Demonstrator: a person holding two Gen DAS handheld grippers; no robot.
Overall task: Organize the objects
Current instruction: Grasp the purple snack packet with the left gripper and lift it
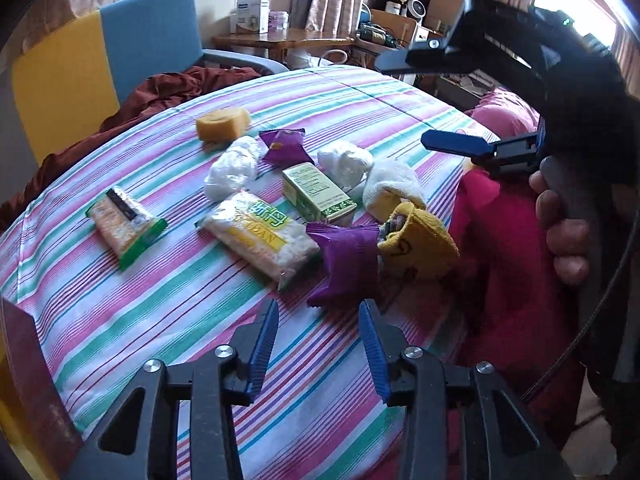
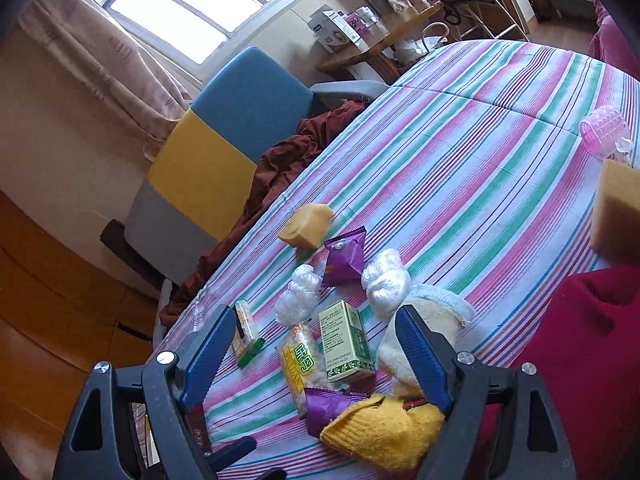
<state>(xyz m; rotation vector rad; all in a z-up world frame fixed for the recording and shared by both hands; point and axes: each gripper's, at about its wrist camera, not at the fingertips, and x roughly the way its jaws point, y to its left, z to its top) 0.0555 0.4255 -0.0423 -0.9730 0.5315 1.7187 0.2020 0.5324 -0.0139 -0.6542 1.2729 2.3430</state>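
Snacks and small items lie in a cluster on the striped sheet (image 1: 120,312). My left gripper (image 1: 319,312) is open, its jaws fairly narrow with nothing between them. Just ahead of it lies a purple packet (image 1: 346,264), which touches a yellow sock (image 1: 420,240). Beyond are a rice-cracker packet (image 1: 256,236), a green box (image 1: 318,190), a small snack bar (image 1: 124,220), two white plastic bundles (image 1: 232,168), a second purple packet (image 1: 284,144) and a yellow sponge (image 1: 222,120). My right gripper (image 2: 316,312) hovers wide open over the green box (image 2: 346,344) and a white sock (image 2: 436,312).
A red blanket (image 1: 500,272) covers the right side of the bed. A pink hair roller (image 2: 604,132) and another sponge (image 2: 618,208) lie far right. A blue and yellow chair (image 1: 148,32) with maroon cloth (image 1: 168,88) stands behind the bed. A dark red box (image 1: 24,360) sits at the left edge.
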